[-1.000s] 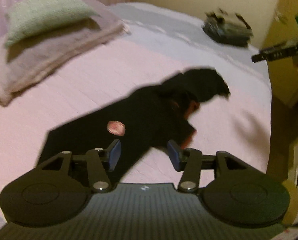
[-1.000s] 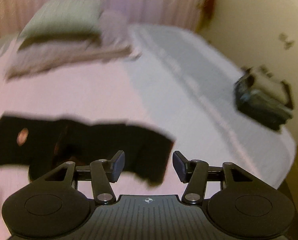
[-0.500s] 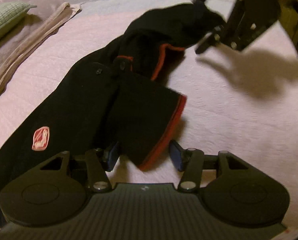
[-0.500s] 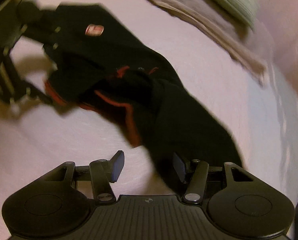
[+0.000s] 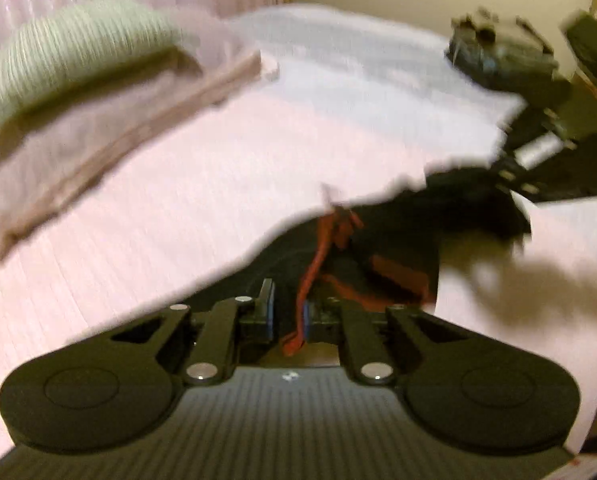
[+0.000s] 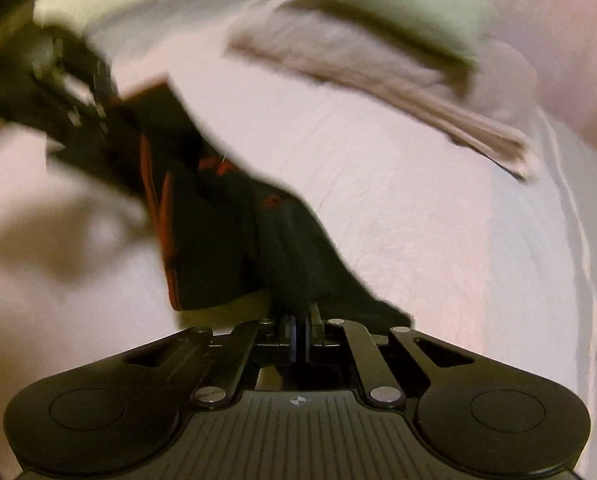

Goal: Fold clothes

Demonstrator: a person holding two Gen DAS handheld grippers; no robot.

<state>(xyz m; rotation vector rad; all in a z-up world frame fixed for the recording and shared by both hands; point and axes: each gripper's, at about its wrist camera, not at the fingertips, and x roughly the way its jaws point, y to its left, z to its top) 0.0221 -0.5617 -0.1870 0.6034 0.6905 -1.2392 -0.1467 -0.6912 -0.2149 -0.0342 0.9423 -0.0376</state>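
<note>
Both grippers tilt downward over the pink bedspread (image 5: 218,184): left gripper (image 5: 286,312) and right gripper (image 6: 300,328), jaws just closed, each pinch the red-trimmed black garment (image 6: 218,240).

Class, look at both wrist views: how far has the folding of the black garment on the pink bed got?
Done: both grippers' jaws have just been closing, and each now pinches cloth. The left gripper clamps the red-trimmed edge of the black garment with red piping; the right gripper is shut on another part.

In hand: the garment hangs bunched between them above the pink bedsheet.

Left: spreading it flat and every fold; none shows yet.
</note>
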